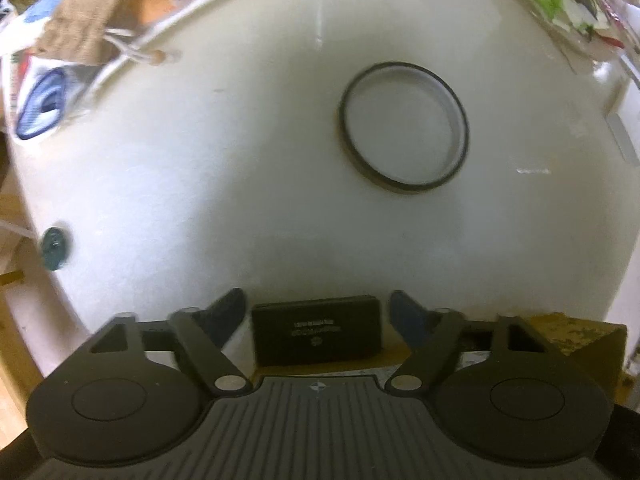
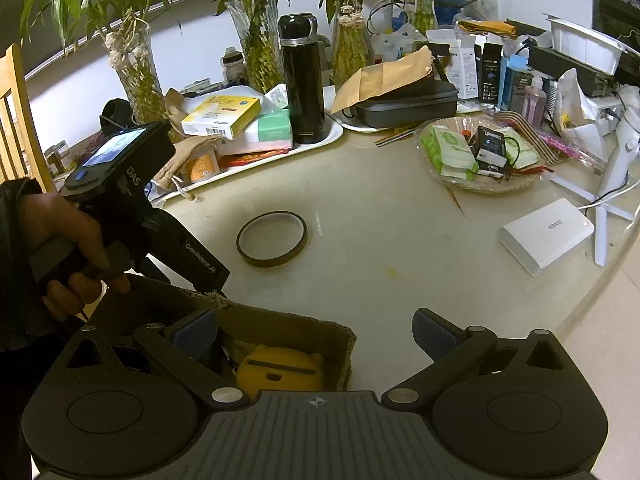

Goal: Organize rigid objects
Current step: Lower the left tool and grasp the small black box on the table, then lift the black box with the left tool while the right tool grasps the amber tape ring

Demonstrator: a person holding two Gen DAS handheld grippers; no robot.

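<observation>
Left gripper [image 1: 316, 312], seen from its own camera, points down with jaws part open and clear of the black block [image 1: 318, 330] lying between them over the box [image 1: 560, 332], seemingly let go for storage; tape ring [image 1: 404, 126] waits on the table [image 1: 200, 160]. Right gripper [image 2: 316, 330] hangs wide open and empty above the box [image 2: 292, 324].

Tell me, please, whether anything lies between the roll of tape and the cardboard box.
Nothing visible does. The roll of tape lies flat on bare table, and the stretch down to the cardboard box is clear; the left hand-held gripper hangs over the box's far corner.
</observation>
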